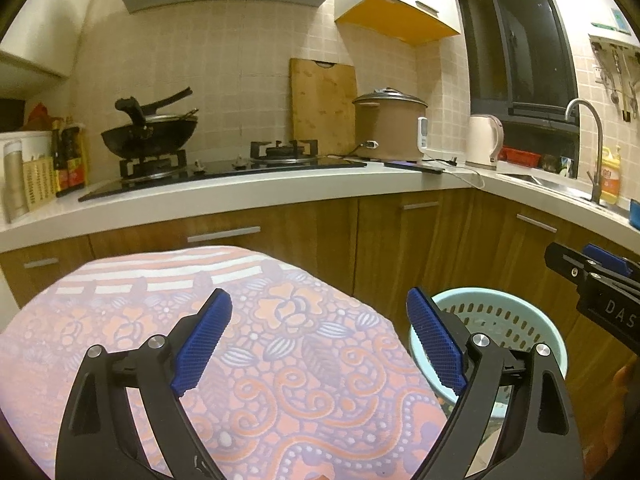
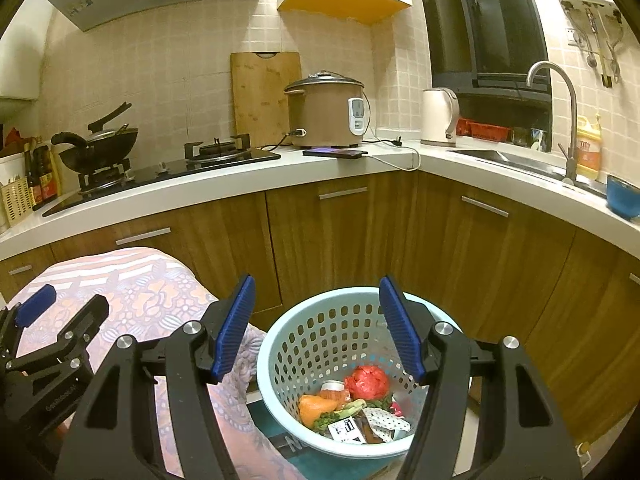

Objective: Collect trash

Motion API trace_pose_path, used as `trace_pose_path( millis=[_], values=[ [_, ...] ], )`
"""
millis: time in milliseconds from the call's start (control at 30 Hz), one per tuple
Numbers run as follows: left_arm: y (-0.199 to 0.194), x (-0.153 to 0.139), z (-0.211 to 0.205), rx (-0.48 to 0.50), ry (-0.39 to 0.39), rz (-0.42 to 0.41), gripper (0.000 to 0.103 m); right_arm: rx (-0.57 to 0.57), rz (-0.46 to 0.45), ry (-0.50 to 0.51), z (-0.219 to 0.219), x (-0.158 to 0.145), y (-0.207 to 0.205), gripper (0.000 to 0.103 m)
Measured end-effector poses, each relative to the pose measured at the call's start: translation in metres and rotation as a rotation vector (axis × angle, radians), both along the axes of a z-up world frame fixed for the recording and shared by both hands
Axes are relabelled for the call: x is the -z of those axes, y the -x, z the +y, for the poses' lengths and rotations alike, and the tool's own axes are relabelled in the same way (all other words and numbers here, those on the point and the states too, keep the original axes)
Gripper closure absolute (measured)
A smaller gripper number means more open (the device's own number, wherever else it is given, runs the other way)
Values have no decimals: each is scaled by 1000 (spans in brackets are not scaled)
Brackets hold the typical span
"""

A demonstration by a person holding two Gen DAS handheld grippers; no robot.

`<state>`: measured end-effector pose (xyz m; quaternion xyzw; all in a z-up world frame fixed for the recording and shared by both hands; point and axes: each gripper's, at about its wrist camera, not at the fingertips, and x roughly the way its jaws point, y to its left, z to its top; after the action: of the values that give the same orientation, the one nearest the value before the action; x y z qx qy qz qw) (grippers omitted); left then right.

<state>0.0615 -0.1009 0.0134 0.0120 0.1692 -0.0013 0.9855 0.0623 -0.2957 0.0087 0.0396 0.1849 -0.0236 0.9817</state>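
A pale blue perforated basket (image 2: 316, 344) stands on the floor to the right of a cloth-covered table (image 2: 152, 292). Inside it lies trash: a crumpled red wrapper (image 2: 367, 381), an orange piece (image 2: 316, 407), a small jar (image 2: 333, 390) and printed scraps (image 2: 385, 420). My right gripper (image 2: 316, 326) hovers open above the basket with nothing between its blue pads. My left gripper (image 1: 320, 340) stands wide open over the patterned cloth (image 1: 248, 344), empty. The basket (image 1: 512, 320) shows to its right, partly behind the right finger. The right gripper's body (image 1: 600, 296) enters at the far right.
Wooden cabinets (image 2: 360, 232) under a white counter (image 2: 248, 184) curve behind. On the counter stand a wok (image 2: 96, 148) on the stove, a cutting board (image 2: 264, 96), a rice cooker (image 2: 326, 108), a phone (image 2: 334, 153), a kettle (image 2: 438, 118) and a sink with a faucet (image 2: 560, 120).
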Motion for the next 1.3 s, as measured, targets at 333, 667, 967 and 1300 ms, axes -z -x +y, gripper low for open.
trace_pose_path(
  millis=[333, 667, 967, 1300],
  values=[
    [3, 0, -2, -13, -31, -17, 13, 5, 2, 2, -1, 1, -1, 42],
    [3, -1, 0, -24, -25, -13, 13, 5, 7, 12, 2, 2, -2, 42],
    [4, -1, 1, -21, -25, -8, 13, 7, 10, 11, 3, 4, -2, 42],
    [2, -2, 2, -22, -25, -7, 13, 5, 13, 10, 3, 7, -1, 42]
  ],
)
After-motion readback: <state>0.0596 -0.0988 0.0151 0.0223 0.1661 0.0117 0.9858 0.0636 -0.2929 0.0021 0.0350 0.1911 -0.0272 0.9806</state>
